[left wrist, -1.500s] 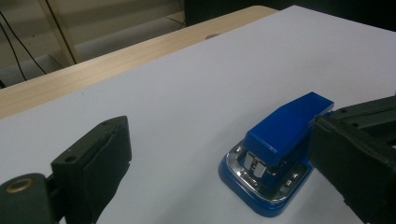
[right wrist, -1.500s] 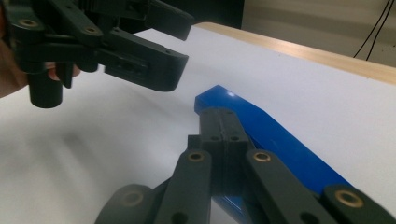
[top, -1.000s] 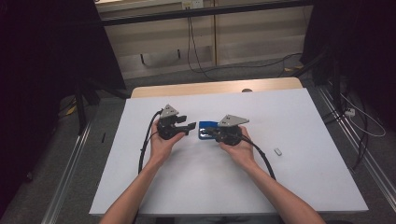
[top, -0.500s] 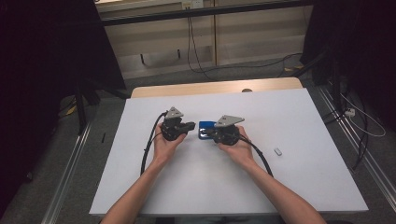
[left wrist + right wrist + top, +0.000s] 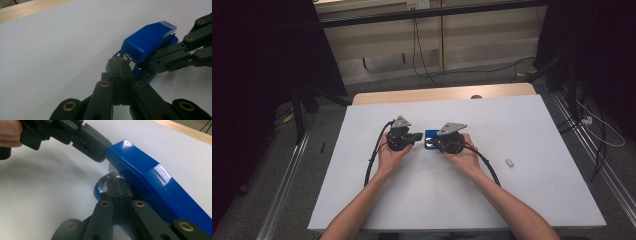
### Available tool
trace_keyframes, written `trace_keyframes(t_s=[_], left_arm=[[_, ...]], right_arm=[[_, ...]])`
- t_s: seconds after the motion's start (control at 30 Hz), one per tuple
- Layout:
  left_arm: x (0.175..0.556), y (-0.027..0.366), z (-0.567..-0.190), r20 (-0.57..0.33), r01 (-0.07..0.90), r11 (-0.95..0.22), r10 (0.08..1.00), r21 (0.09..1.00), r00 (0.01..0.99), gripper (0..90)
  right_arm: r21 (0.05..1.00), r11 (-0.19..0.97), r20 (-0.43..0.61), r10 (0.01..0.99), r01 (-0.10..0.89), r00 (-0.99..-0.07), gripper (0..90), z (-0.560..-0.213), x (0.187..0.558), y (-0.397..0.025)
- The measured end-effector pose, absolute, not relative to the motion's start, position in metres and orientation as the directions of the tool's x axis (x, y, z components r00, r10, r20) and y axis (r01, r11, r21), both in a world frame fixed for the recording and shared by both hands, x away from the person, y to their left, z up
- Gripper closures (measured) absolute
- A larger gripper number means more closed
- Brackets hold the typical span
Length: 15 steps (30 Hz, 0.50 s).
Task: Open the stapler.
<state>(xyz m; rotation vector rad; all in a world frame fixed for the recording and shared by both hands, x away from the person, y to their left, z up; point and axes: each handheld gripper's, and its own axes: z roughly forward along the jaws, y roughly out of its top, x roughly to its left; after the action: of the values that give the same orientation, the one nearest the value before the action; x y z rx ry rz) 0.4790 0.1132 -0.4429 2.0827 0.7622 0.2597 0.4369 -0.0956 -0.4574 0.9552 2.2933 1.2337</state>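
A blue stapler [image 5: 430, 138] lies on the white table [image 5: 462, 200], between the two grippers. My left gripper [image 5: 418, 136] is shut, and its tips [image 5: 120, 65] press against the stapler's [image 5: 147, 42] front end at the metal mouth. My right gripper [image 5: 435, 144] is shut too. Its tips [image 5: 117, 184] rest on the shiny metal plate of the base, under the stapler's blue top [image 5: 150, 180]. The left gripper's jaw end [image 5: 98, 151] touches the nose of that top. The right gripper's black links [image 5: 175, 56] reach in along the stapler's side.
A small white block [image 5: 509, 161] lies on the table to the right of the hands. A wooden strip [image 5: 442, 94] runs along the table's far edge. Cables trail from both grippers toward the person. Metal rails flank the table on the floor.
Both grippers have drawn slightly closer together around the stapler, the left one shifting right until its tips meet the stapler's front.
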Motion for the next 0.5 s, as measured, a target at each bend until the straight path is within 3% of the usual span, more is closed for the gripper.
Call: trace_keyframes(t_s=[0.5], left_arm=[[0.4754, 0.1031, -0.4439, -0.059, 0.410, -0.442, 0.619, 0.798, 0.783, 90.0]], right_arm=[[0.835, 0.388, -0.006, 0.715, 0.390, -0.699, 90.0, -0.4579, 0.4359, -0.0948]])
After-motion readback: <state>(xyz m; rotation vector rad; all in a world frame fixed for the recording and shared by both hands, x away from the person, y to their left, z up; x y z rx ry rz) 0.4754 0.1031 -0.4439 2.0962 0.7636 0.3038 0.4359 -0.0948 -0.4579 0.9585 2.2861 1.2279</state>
